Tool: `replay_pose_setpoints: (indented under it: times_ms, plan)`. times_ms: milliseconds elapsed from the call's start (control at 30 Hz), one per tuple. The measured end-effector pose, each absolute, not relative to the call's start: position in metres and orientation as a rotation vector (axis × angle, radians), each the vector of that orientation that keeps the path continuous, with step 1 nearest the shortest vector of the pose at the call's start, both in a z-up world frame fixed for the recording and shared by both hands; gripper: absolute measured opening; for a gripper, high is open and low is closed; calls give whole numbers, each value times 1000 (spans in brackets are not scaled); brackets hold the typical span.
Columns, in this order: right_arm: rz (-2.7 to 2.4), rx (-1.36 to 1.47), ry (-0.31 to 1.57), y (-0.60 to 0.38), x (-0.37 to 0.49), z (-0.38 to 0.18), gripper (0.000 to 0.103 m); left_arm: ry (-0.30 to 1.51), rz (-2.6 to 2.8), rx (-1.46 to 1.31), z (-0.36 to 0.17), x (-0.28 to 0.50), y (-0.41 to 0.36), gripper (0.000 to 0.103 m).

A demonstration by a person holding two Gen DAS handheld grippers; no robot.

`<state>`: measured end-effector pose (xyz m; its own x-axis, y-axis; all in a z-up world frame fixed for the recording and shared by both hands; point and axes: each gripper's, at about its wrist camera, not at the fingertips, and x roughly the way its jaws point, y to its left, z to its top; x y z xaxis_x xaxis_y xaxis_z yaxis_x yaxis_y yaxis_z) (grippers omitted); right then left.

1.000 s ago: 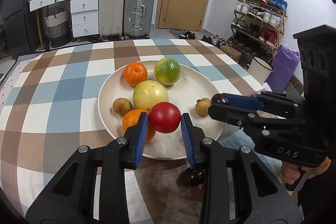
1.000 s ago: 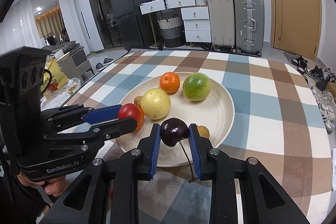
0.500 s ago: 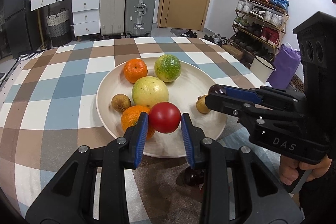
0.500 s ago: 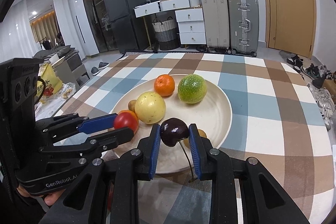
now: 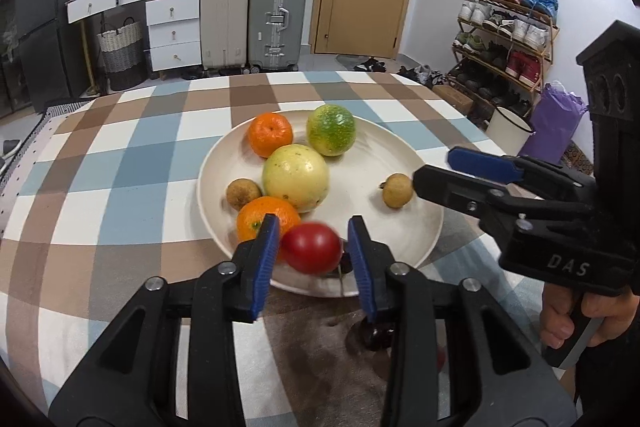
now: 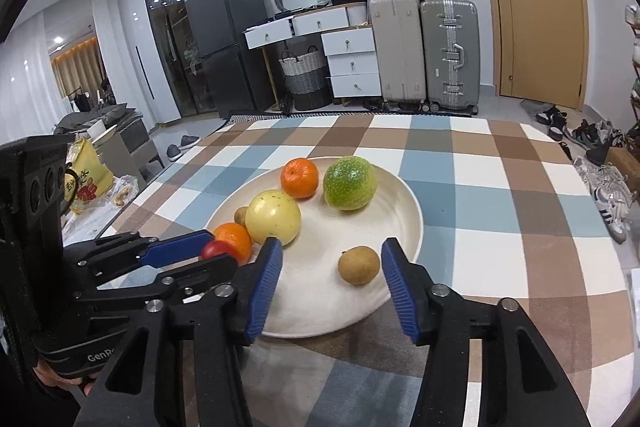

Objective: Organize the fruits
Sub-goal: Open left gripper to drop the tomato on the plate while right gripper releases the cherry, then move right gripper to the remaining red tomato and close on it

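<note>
A cream plate (image 5: 400,155) (image 6: 404,203) on the checked tablecloth holds two oranges, a yellow fruit (image 5: 295,177), a green fruit (image 5: 330,129) and two small brown fruits. My left gripper (image 5: 313,254) has its jaws parted around a red tomato (image 5: 311,247), blurred, over the plate's near rim. A dark cherry (image 5: 346,263) lies on the plate just behind it. My right gripper (image 6: 328,283) is open and empty over the plate, a small brown fruit (image 6: 358,264) between its fingers. The tomato also shows in the right wrist view (image 6: 218,250).
Another dark cherry (image 5: 374,335) lies on the cloth below the left gripper. Suitcases, drawers and a door stand behind the table; a shoe rack (image 5: 508,27) is at the right.
My right gripper has opened and let go of the dark cherry, which now lies on the plate. My left gripper has opened slightly and the tomato has dropped lower between its fingers.
</note>
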<state>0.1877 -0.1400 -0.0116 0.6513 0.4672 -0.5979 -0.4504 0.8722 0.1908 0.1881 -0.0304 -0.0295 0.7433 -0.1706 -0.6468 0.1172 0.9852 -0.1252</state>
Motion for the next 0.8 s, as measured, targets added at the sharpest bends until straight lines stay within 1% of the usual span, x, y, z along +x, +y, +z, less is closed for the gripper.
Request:
replay_pose_setpoints:
  times_ms: [33, 67, 100, 133, 167, 200, 233, 300, 400, 467, 500, 800]
  plan:
    - [522, 29, 681, -141, 186, -11, 73, 715, -157, -87, -29, 187, -28, 47]
    - [526, 38, 673, -142, 184, -10, 79, 714, -155, -95, -28, 185, -26, 51]
    - [525, 41, 671, -143, 183, -10, 85, 711, -153, -101, -27, 183, -24, 60]
    - [522, 42, 670, -144, 183, -9, 87, 703, -150, -106, -26, 180, -22, 70]
    - [514, 46, 667, -145, 182, -9, 91, 695, -133, -102, -25, 177, -20, 75]
    - [507, 48, 667, -146, 182, -8, 94, 685, -117, -98, -24, 174, -18, 83]
    - [501, 50, 668, -147, 182, -8, 95, 677, -110, -99, -23, 172, -16, 84]
    - [488, 59, 661, -151, 180, -8, 101, 670, -110, -108, -20, 168, -12, 85]
    - [492, 60, 664, -152, 179, -8, 102, 672, -92, -120, -21, 162, -6, 91]
    - [495, 50, 666, -151, 177, -8, 102, 674, -86, -130, -22, 157, -2, 96]
    - [498, 44, 667, -150, 176, -8, 102, 673, -85, -133, -22, 155, -1, 100]
    - [530, -14, 716, -140, 158, -12, 102, 663, -57, -147, -23, 129, 12, 102]
